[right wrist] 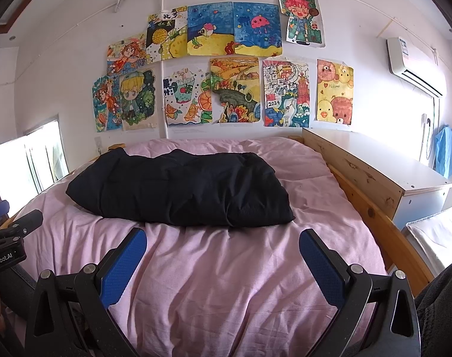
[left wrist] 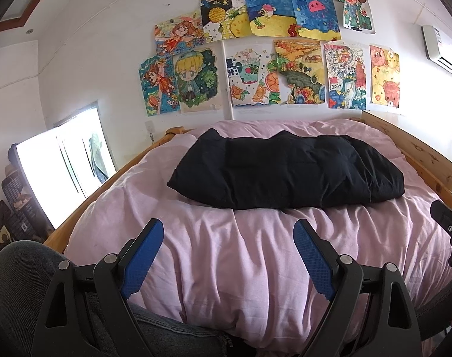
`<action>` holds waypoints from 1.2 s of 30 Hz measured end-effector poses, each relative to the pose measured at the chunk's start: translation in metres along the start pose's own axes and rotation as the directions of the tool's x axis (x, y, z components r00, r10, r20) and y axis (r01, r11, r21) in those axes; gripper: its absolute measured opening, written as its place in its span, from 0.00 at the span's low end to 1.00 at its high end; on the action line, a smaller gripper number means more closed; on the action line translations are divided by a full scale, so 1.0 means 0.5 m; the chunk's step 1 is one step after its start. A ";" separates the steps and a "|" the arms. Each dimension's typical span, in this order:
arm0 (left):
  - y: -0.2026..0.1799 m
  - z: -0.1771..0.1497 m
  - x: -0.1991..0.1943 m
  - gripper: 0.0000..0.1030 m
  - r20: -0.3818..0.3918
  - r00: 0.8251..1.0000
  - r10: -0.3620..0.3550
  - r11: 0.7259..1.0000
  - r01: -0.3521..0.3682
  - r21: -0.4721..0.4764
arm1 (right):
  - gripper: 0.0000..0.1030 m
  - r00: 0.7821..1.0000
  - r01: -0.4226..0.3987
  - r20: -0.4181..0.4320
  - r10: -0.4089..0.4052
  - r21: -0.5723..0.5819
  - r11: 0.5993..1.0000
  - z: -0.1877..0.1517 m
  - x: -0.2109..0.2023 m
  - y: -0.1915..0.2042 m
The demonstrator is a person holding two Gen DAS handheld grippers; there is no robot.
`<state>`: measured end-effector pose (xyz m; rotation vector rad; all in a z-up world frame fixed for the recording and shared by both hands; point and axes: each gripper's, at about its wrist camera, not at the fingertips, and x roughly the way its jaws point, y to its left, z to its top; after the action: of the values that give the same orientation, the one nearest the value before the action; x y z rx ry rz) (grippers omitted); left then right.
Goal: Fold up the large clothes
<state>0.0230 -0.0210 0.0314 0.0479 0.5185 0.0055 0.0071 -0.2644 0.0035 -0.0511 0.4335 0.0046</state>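
A black garment (left wrist: 288, 171) lies folded in a long thick bundle across the middle of the bed, on the pink duvet (left wrist: 226, 255). It shows in the right wrist view too (right wrist: 181, 190), on the same duvet (right wrist: 226, 282). My left gripper (left wrist: 228, 232) is open and empty, held above the near part of the duvet, short of the garment. My right gripper (right wrist: 223, 241) is open and empty too, beside it to the right. Part of the right gripper shows at the right edge of the left wrist view (left wrist: 449, 226).
A wooden bed frame (right wrist: 374, 208) runs along the right side, with a white cabinet (right wrist: 404, 178) behind it. Children's drawings (right wrist: 220, 68) cover the far wall. A bright window (left wrist: 62, 166) is at the left. An air conditioner (right wrist: 413, 65) hangs at upper right. My knee (left wrist: 23, 270) is at lower left.
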 end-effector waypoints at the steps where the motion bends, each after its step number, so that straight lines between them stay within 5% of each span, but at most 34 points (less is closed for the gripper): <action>1: -0.002 -0.001 -0.003 0.83 0.002 1.000 0.002 1.000 -0.002 -0.003 | 1.00 1.000 0.000 0.000 0.000 -0.001 1.000 -0.001 0.001 0.000; 36: -0.018 -0.010 0.004 0.83 -0.025 0.999 0.034 0.999 -0.034 -0.023 | 1.00 1.000 -0.003 0.002 0.003 -0.004 1.000 0.002 0.006 0.006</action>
<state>0.0221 -0.0298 0.0257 0.0342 0.5419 0.0454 0.0100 -0.2615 0.0030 -0.0543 0.4318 0.0081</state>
